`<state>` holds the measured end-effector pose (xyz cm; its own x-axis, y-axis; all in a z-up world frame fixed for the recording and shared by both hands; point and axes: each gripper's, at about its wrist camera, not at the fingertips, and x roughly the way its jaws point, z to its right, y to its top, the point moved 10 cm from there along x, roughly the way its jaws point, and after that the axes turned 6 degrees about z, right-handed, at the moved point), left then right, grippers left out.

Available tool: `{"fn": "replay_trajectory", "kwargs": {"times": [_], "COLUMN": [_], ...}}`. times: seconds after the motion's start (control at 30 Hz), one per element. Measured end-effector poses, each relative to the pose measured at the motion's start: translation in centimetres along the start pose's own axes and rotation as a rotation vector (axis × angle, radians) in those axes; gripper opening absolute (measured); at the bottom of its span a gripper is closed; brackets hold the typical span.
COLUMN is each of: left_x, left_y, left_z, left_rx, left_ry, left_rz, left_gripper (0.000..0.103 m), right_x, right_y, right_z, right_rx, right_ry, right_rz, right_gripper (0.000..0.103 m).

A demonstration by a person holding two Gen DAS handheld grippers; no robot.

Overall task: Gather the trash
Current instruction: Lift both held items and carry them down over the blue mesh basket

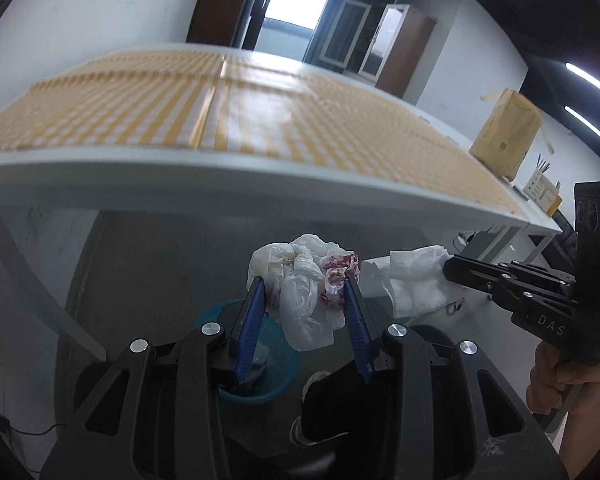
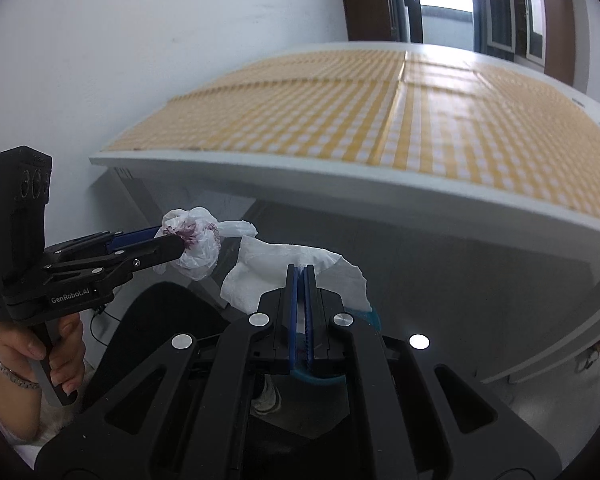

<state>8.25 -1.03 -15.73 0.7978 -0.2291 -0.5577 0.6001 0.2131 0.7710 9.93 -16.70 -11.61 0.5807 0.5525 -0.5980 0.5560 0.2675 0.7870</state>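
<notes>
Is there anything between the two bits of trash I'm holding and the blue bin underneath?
Nothing visible blocks either drop. The crumpled plastic bag in the left tongs hangs right above the blue bin. The white tissue in the right tongs is also over the bin's rim, below the table edge.

My left tool (image 1: 305, 286) points downward, its blue fingers (image 1: 252, 320) partly apart; my right tool (image 2: 299, 276), beside it, has its fingers pressed together.

The plastic bag (image 1: 300, 292) hangs left of the tissue (image 1: 412, 280), above the bin (image 1: 260, 394).
</notes>
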Motion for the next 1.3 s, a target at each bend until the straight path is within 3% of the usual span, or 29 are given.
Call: {"fn": "replay_trajectory", "kwargs": {"times": [0.37,0.73,0.9,1.03,1.3], "left_x": [6.7,12.1,13.6,15.7,20.7], "left_y": [-5.4,-10.1,-10.3,-11.0,-12.5], "left_z": [-4.0,-9.2,-10.0,-10.4,-10.4], "left_rx": [-0.07,-0.107,-0.166,-0.173,-0.183], "left_ry": [0.055,0.141,0.107,0.136,0.168], "left_rz": [-0.147,-0.238,-0.252,-0.303,-0.381], "left_gripper": [0.039,0.038,0.038,0.038,0.039], "right_x": [7.4,15.0,17.8,19.2,23.2], "right_y": [-5.7,-12.2,-15.1,-15.6,-17.2], "right_z": [1.4,3.9,4.9,5.7,6.6], "right_rx": [0.019,0.088,0.127,0.205,0.219], "right_ry": [-0.056,-0.092,-0.101,-0.065,-0.088], "right_rz": [-0.142,-0.282,-0.349,-0.366,-0.429], "right_gripper": [0.002,0.002,0.002,0.002,0.002]}}
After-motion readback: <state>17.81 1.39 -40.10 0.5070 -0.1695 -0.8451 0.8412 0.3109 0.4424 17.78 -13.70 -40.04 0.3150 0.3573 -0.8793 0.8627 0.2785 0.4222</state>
